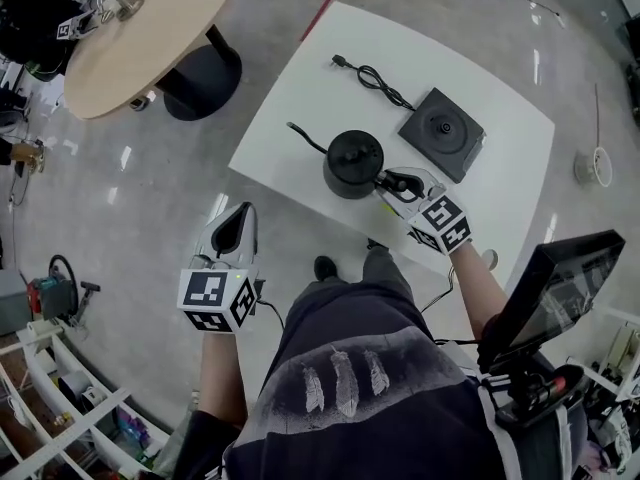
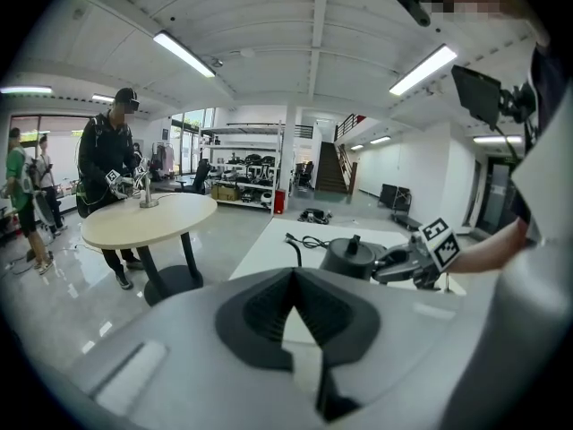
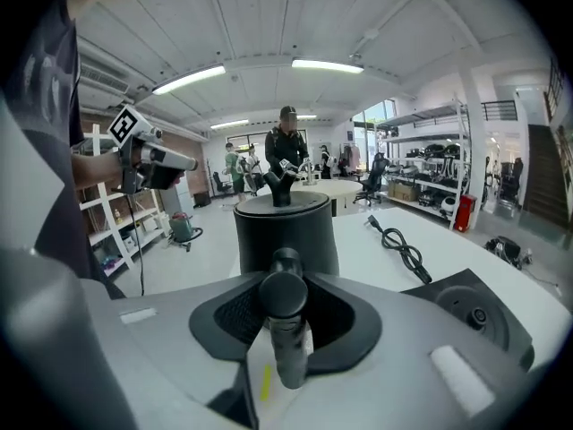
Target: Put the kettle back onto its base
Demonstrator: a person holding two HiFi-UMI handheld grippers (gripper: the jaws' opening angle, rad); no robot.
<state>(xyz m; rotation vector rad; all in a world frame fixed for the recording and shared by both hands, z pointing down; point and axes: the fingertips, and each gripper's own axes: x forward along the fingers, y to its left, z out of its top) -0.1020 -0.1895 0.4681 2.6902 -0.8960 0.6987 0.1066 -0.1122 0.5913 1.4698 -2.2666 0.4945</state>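
Note:
The black kettle point(image 1: 352, 163) stands on the white table point(image 1: 300, 98), its thin spout point(image 1: 305, 138) pointing left. My right gripper point(image 1: 395, 183) is at its right side, shut on the kettle's handle point(image 3: 285, 298), which fills the gap between the jaws in the right gripper view. The black square base point(image 1: 442, 133) lies apart from the kettle, to the upper right, with its cord point(image 1: 375, 80) trailing across the table. My left gripper point(image 1: 238, 226) hovers over the floor left of the table, jaws together and holding nothing.
A round wooden table point(image 1: 150, 28) with a black foot stands at the upper left, a person in black point(image 2: 107, 164) beside it. A monitor on a stand point(image 1: 560, 288) is close on my right. White shelving point(image 1: 50, 398) fills the lower left.

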